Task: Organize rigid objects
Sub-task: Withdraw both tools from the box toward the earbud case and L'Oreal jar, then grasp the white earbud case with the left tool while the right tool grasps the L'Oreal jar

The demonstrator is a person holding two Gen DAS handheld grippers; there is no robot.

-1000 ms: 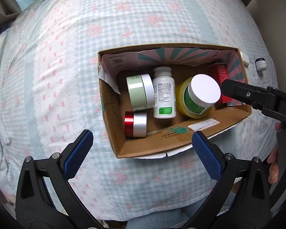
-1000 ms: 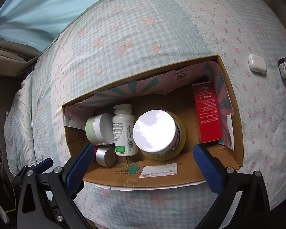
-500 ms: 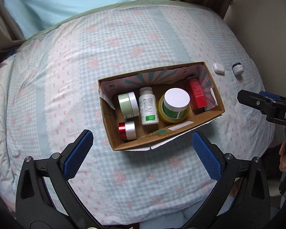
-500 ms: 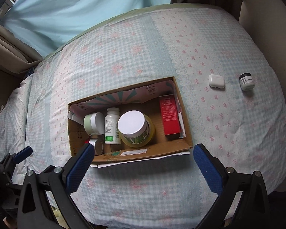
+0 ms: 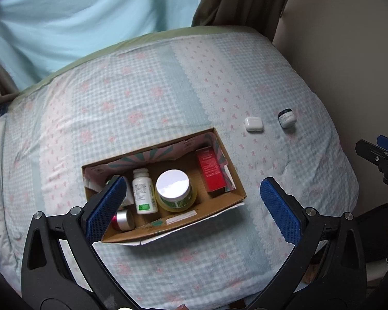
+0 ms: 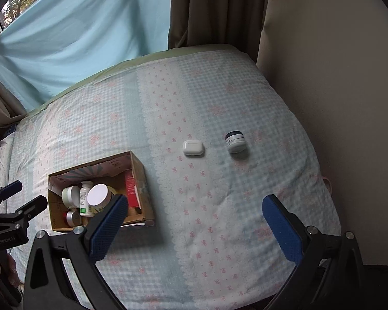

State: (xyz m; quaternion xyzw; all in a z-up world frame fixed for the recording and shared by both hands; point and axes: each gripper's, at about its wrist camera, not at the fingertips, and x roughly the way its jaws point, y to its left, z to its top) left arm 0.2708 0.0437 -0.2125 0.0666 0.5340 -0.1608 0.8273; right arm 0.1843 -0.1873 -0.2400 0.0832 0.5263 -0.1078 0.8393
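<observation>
A cardboard box point(image 5: 219, 205) point(image 6: 145, 180) lies on the bed. It holds a white pill bottle point(image 5: 142, 193), a big yellow jar with a white lid point(image 5: 174, 190), a red carton point(image 5: 210, 171), a small red-and-silver jar point(image 5: 122, 219) and a pale green jar point(image 6: 69, 196). A white earbud case point(image 5: 253, 124) point(image 6: 193, 148) and a small dark-lidded jar point(image 5: 287, 118) point(image 6: 236, 142) lie on the bedcover right of the box. My left gripper point(image 5: 194, 206) is open and empty above the box. My right gripper point(image 6: 196, 226) is open and empty, well short of the case and jar.
The bed has a blue checked cover point(image 6: 219, 206) with pink bows. A light blue sheet point(image 6: 77, 38) and brown curtain point(image 6: 214, 10) hang behind it. A beige wall point(image 6: 336, 103) runs along the right edge. The other gripper shows at each view's side point(image 5: 377, 155) point(image 6: 10, 214).
Both grippers have pulled back and up from the box, so the whole bed shows. The right gripper has swung right, towards the earbud case and small jar. Both stay open.
</observation>
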